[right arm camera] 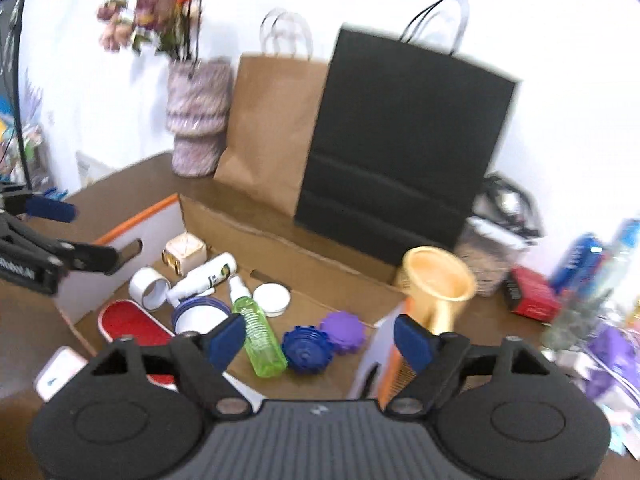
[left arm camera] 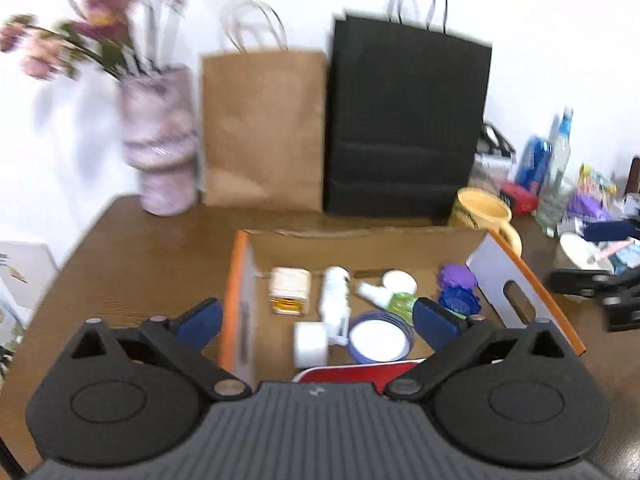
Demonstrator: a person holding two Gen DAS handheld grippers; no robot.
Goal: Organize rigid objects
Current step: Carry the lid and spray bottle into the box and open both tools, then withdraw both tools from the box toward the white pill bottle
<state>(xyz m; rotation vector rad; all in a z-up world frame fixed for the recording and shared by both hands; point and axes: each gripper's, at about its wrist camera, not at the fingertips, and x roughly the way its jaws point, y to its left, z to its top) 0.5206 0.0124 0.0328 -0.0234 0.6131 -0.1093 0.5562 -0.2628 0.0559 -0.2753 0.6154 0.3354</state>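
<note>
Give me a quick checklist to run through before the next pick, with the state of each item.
1. Left gripper open with nothing between its pads: ok.
2. Right gripper open and empty: ok.
3. Cardboard box open on top, bare floor showing: ok.
4. Green spray bottle lying flat inside the box: ok.
5. Yellow mug outside the box, beside its right wall: not ok.
6. Pictures sharp enough to aim by: not ok, both views are blurred.
</note>
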